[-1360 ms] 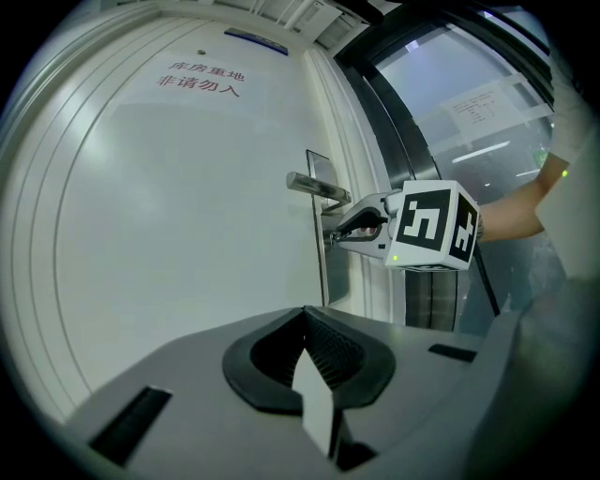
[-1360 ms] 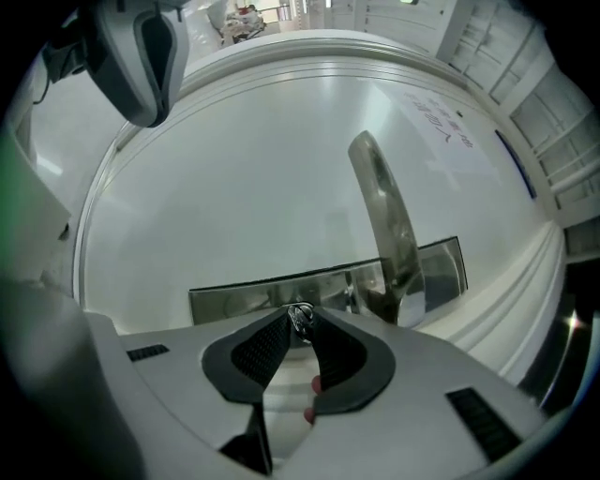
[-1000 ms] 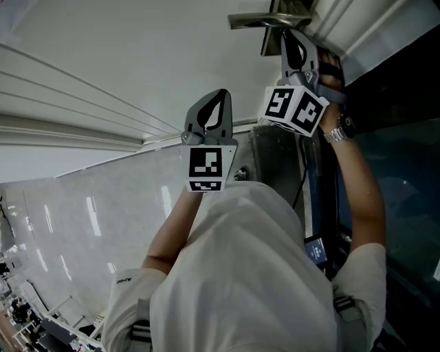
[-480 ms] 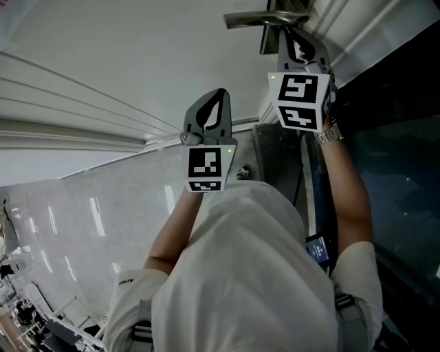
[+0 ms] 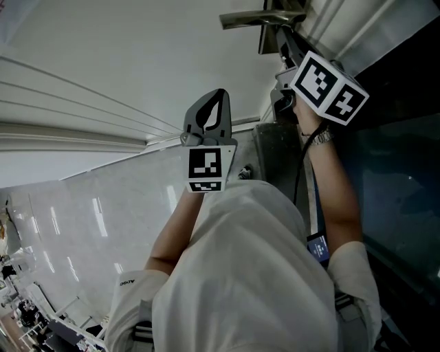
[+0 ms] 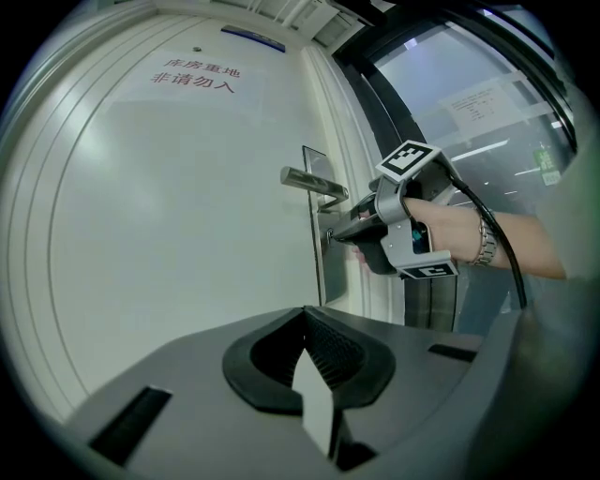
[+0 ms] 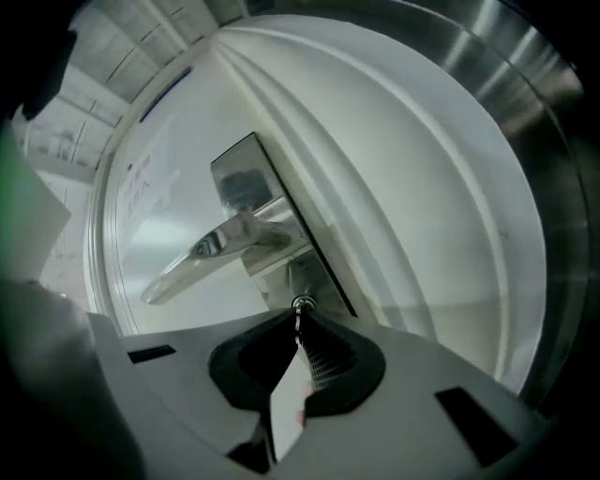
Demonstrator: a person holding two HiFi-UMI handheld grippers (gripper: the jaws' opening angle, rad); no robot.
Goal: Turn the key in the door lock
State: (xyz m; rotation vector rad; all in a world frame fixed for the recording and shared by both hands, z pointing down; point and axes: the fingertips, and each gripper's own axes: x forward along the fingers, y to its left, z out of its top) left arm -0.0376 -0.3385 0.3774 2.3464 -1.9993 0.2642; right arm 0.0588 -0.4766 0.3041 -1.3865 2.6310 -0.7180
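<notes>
The white door (image 6: 169, 234) carries a steel lock plate (image 7: 246, 178) with a lever handle (image 7: 202, 255), which also shows at the top of the head view (image 5: 251, 18). Just below the lever, my right gripper (image 7: 298, 317) is shut, its tips against the lock cylinder (image 7: 301, 303). The key sits between its pads and is almost wholly hidden. In the left gripper view the right gripper (image 6: 339, 234) points level at the plate, rolled onto its side. My left gripper (image 5: 214, 103) hangs back from the door, shut on nothing (image 6: 302, 314).
A dark glass panel (image 5: 399, 172) and steel frame (image 7: 525, 112) stand right of the door. Red lettering (image 6: 192, 75) marks the door's upper part. A person's white-shirted shoulders (image 5: 240, 275) fill the lower head view. A cable (image 6: 497, 253) trails from the right gripper.
My right gripper rolled about a quarter turn at the lock, its marker cube swinging out to the right. The left gripper stayed where it was.
</notes>
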